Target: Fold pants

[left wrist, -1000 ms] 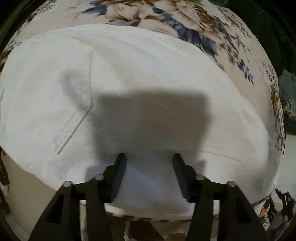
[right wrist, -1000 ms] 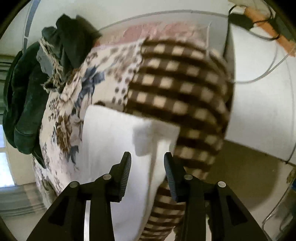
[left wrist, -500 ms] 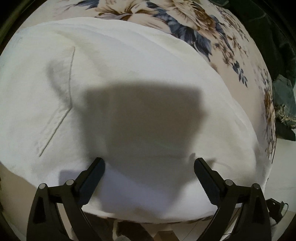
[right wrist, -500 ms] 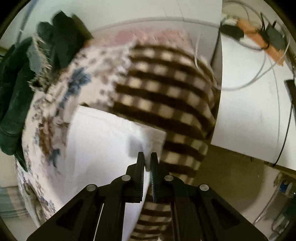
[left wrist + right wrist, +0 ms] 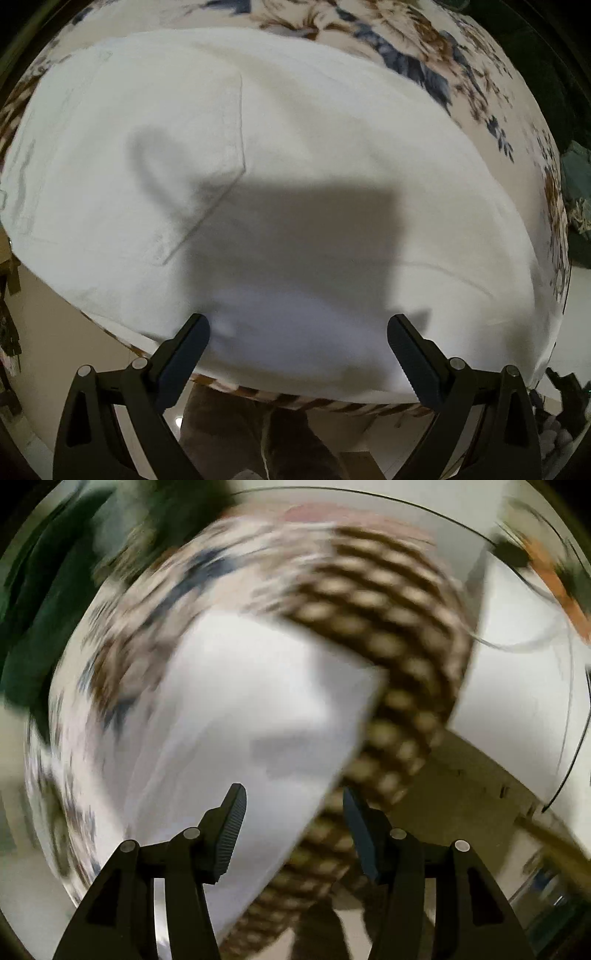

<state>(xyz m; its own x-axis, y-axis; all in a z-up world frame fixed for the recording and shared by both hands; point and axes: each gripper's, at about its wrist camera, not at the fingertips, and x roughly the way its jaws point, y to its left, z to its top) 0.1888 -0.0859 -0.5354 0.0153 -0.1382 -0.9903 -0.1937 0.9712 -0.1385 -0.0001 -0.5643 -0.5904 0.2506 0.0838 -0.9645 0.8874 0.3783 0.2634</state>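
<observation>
**Lying folded: white pants on the floral cover**

Lying flat on the floral bedspread point(image 5: 424, 48), the white pants point(image 5: 295, 166) made a broad folded panel; take them as your landmark. A stitched pocket seam point(image 5: 240, 122) ran down their upper face, and a blocky shadow fell across their middle. Your left gripper point(image 5: 298, 334) hovered over their near edge with its fingers spread wide, grasping nothing. Your right gripper point(image 5: 293, 805) sat above the pants point(image 5: 251, 709) at their corner, fingers parted and empty too; that view was heavily motion-blurred. Just beside the pants on that side lay a brown checked blanket point(image 5: 391, 620), touching their edge. Beyond the pants, past the bedspread, dark green clothing point(image 5: 33, 620) was heaped. Below their near edge, in the left view, brown trousers point(image 5: 258, 439) showed, seemingly yours.
</observation>
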